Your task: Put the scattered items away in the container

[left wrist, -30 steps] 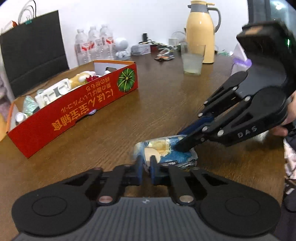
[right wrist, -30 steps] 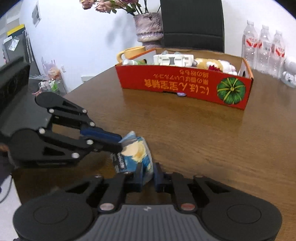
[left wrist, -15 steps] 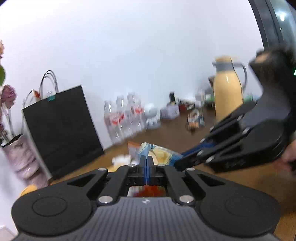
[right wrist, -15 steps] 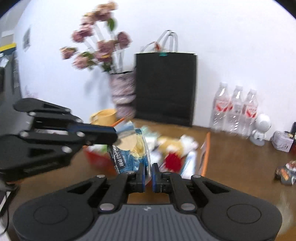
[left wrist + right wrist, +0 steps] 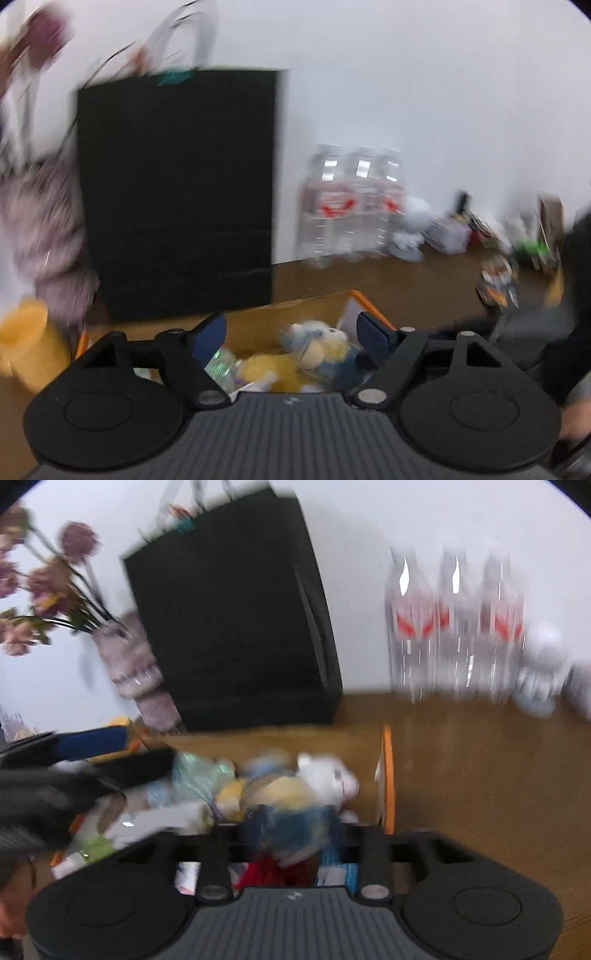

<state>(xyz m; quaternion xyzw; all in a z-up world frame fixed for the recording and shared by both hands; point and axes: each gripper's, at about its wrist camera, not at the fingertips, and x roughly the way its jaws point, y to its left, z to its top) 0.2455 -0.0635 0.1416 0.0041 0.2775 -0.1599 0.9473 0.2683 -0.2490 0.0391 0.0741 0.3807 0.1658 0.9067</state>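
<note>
Both views blurred. Left gripper (image 5: 291, 338) over the box (image 5: 314, 301) — jaws spread and opening, nothing pinched; box contents show through the gap. Right gripper (image 5: 288, 843) also above the box (image 5: 386, 775), jaws apart and opening; the blue chip bag (image 5: 295, 829) sits between them, smeared, lying on the pile inside — pads not pressing it. Plush toy (image 5: 295, 786) in the box just beyond the bag. Black bag (image 5: 229, 620) and bottles (image 5: 454, 627) behind, on the table (image 5: 480, 768).
</note>
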